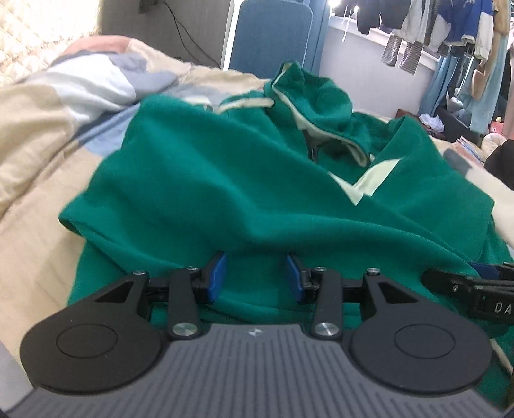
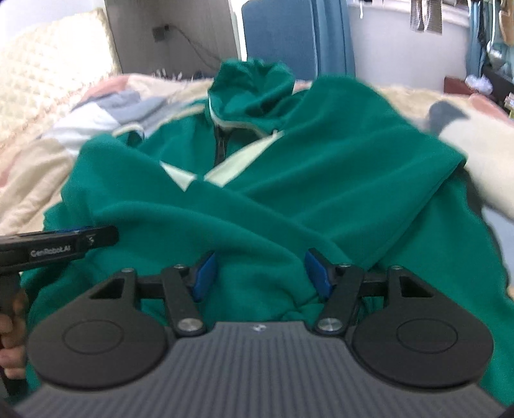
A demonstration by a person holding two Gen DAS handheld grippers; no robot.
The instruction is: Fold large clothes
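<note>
A green hoodie (image 1: 244, 180) with cream trim lies on the bed, both sleeves crossed over its chest and its hood (image 1: 308, 93) at the far end. It also shows in the right wrist view (image 2: 289, 180). My left gripper (image 1: 255, 276) is open, its blue pads either side of a fold at the hoodie's near hem. My right gripper (image 2: 258, 276) is open, with green cloth bunched between its blue pads. The right gripper shows at the right edge of the left wrist view (image 1: 482, 283); the left gripper shows at the left edge of the right wrist view (image 2: 64, 241).
The hoodie lies on a beige, blue and pink patchwork quilt (image 1: 48, 138). A blue chair (image 1: 273, 35) stands behind the bed. Clothes hang on a rack (image 1: 449, 29) at the far right. A quilted headboard (image 2: 45, 83) is at the left.
</note>
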